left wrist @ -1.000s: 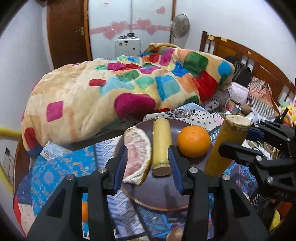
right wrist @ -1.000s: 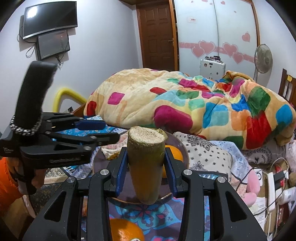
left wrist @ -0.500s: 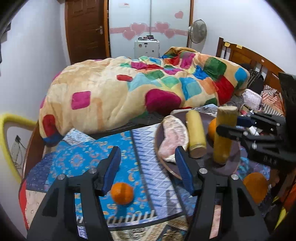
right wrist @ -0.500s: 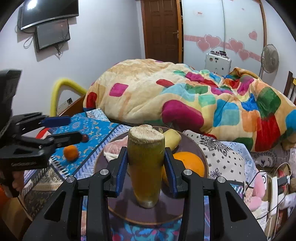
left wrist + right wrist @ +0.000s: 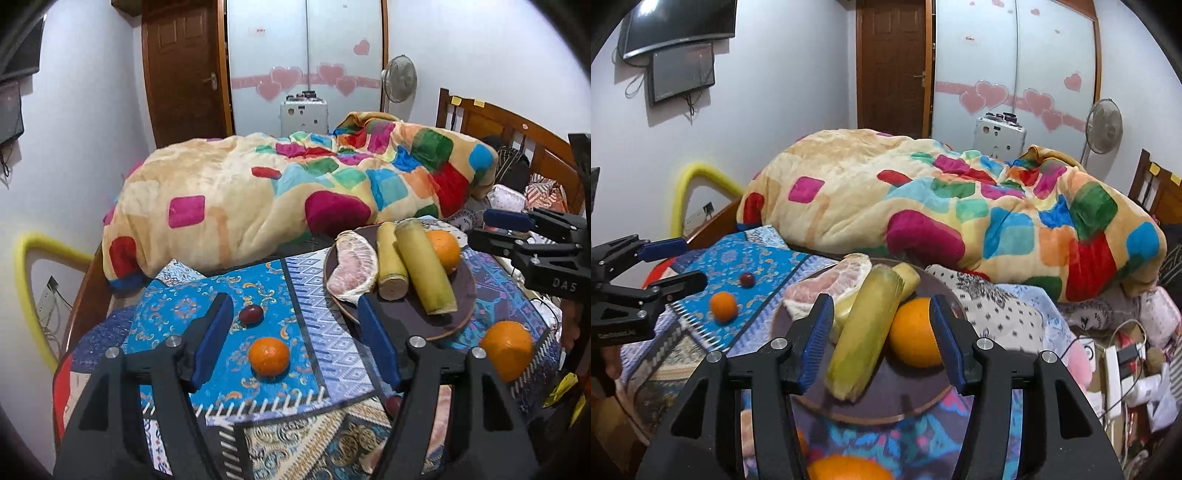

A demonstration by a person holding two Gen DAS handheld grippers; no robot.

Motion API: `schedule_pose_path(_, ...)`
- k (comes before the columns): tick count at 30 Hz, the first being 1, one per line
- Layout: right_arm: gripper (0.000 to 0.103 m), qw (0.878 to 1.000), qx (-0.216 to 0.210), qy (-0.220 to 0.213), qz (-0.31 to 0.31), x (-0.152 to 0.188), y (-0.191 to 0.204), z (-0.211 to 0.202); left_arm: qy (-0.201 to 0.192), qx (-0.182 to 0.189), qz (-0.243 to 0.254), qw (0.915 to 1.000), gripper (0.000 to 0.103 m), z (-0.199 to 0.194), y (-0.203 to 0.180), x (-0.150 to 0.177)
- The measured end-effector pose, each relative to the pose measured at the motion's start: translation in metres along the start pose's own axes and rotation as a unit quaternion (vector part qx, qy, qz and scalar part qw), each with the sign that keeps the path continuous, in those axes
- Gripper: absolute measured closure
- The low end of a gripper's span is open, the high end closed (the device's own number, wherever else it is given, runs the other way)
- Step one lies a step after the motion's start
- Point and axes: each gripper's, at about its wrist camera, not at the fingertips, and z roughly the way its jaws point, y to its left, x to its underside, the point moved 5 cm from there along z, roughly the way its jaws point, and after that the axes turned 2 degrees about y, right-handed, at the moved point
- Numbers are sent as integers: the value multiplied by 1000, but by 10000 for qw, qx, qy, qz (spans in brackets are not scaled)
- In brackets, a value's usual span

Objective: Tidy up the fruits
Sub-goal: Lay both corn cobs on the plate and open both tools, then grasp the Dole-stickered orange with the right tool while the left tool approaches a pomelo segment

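The cane piece (image 5: 862, 334) lies freed on the plate (image 5: 886, 406) between the right gripper's (image 5: 882, 341) just-spread jaws, so the empty, spread left gripper (image 5: 295, 341) should next close on the small orange (image 5: 268, 356).

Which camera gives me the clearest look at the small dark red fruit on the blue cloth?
The left wrist view: the small dark red fruit lies near and sharp between the left gripper's open fingers, beyond a small orange. The right wrist view shows it far off and tiny.

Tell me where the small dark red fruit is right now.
In the left wrist view, the small dark red fruit lies on the blue patterned cloth, just behind the small orange, left of the plate.
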Motion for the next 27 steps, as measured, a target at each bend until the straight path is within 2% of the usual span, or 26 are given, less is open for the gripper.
schedule_pose_path(2, 52, 10000, 16, -47, 25, 6, 2, -12, -73, 33, -34, 10000, 29, -11, -4, 4)
schedule_pose_path(4, 51, 9999, 25, -91, 47, 14, 4, -24, -140, 39, -37, 9999, 21, -21, -9, 8)
schedule_pose_path(10, 46, 9999, 23, -114, 75, 43, 13, -47, -174, 22, 20, 9998, 13, -45, -20, 26)
schedule_pose_path(14, 37, 9999, 78, -118, 61, 63, 17, -56, -41, 72, 145, 9999, 13, -50, -30, 42)
schedule_pose_path(20, 35, 10000, 87, 0, 12, 91, 23, -53, 331, 478, -83, 9983, 13, -40, -38, 70)
schedule_pose_path(27, 35, 9995, 112, 275, 134, 115, 19, -29, 626, 638, -96, 9960, 13, -21, -46, 90)
